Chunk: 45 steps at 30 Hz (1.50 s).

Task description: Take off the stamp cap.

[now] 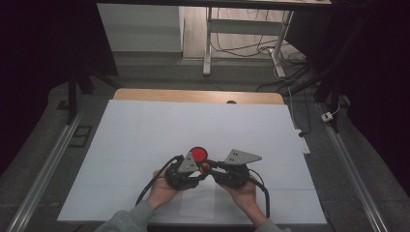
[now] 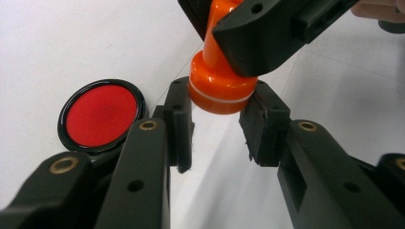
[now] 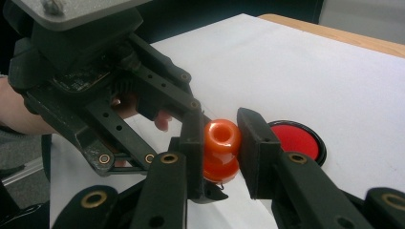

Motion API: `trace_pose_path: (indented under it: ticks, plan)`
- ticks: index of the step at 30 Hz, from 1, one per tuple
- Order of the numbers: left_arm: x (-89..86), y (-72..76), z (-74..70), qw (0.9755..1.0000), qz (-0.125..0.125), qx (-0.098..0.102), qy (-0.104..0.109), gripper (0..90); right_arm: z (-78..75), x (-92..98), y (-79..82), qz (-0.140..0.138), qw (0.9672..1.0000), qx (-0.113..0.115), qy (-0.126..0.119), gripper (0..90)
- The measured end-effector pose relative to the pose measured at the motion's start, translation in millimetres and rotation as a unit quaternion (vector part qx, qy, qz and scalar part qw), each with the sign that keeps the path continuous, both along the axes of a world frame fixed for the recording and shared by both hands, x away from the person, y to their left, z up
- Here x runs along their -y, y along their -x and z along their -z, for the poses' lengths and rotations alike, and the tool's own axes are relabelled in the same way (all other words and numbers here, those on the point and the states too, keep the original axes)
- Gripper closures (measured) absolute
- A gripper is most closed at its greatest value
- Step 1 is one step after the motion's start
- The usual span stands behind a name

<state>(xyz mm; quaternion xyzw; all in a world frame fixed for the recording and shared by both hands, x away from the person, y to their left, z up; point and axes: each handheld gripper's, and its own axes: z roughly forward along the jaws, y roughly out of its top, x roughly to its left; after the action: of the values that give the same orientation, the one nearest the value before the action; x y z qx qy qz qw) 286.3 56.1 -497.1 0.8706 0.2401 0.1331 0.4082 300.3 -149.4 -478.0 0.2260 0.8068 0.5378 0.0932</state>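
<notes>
Right tool [image 3: 220, 138]: clamped on orange stamp [image 3: 221, 149].
Left tool [image 2: 217, 125]: jaws closed against the stamp's base.
Red ink pad [image 2: 101, 116]: on worktop [image 1: 145, 130], beside.

In the left gripper view, the top of the glossy orange plastic stamp [image 2: 217, 86] runs off the upper edge at 12 o'clock, its handle covered by the right claw [image 2: 267, 33]. In the right gripper view, the round black-rimmed red ink pad [image 3: 298, 138] is half hidden behind a jaw at 3 o'clock. In the high view the stamp is too small to make out.
</notes>
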Motion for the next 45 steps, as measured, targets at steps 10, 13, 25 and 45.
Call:
trace_pose_path:
  ticks: [10, 13, 25, 45]
  plan:
    - [0.0, 1.1, 0.5, 1.0, 0.0, 0.006, -0.004, 65.8, 0.1, -0.2, 0.6, -0.001, 1.0, 0.001, 0.001, 72.1]
    - [-0.2, 1.2, 0.5, 1.0, 0.001, 0.006, -0.006, 65.9, 0.2, -1.0, 1.2, 0.0, 1.0, 0.003, 0.001, 72.2]
    - [-0.5, 1.1, 0.6, 1.0, 0.003, 0.006, -0.006, 66.0, 0.3, -0.9, 1.6, 0.002, 1.0, 0.002, 0.0, 72.3]
    - [-1.1, 1.0, 0.8, 1.0, 0.005, 0.006, -0.005, 66.1, 0.2, -0.9, 2.1, 0.005, 1.0, 0.003, -0.003, 72.4]
